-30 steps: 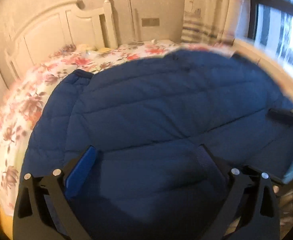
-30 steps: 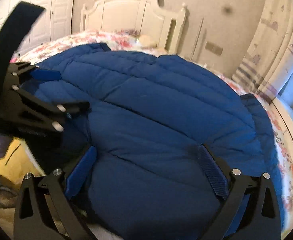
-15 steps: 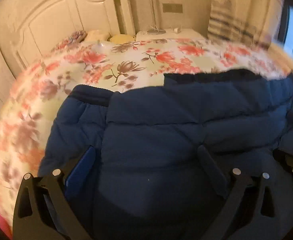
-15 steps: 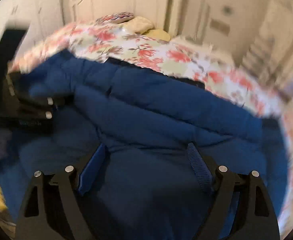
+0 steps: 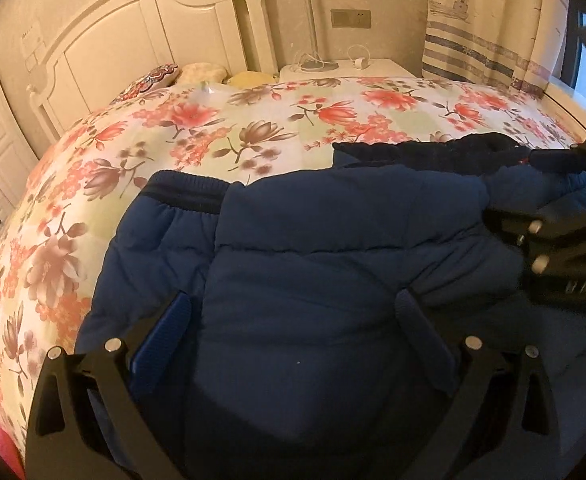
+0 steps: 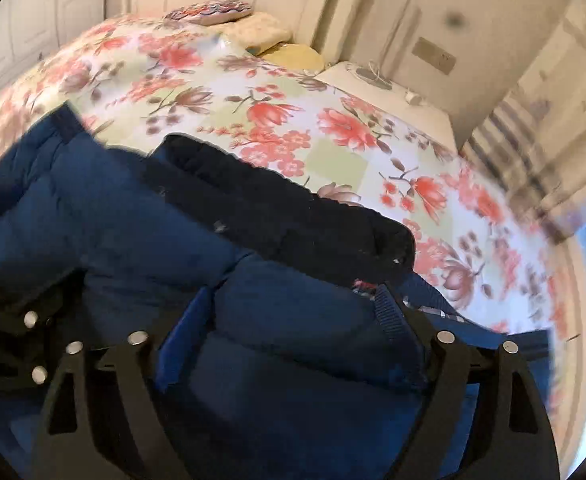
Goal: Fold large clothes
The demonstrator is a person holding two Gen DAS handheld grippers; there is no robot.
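Two claws carry a jacket fold across the bed

Left gripper (image 5: pixel 293 316) and right gripper (image 6: pixel 289 312), jaws spread, each pinch padded blue jacket (image 5: pixel 333 220) near the bed's (image 5: pixel 253 120) foot edge; level hands should align the hems.

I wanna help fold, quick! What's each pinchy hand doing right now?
Left gripper: jaws wide apart, blue puffy jacket bunched between them; a grip cannot be told.
Right gripper: the same, cannot be told.
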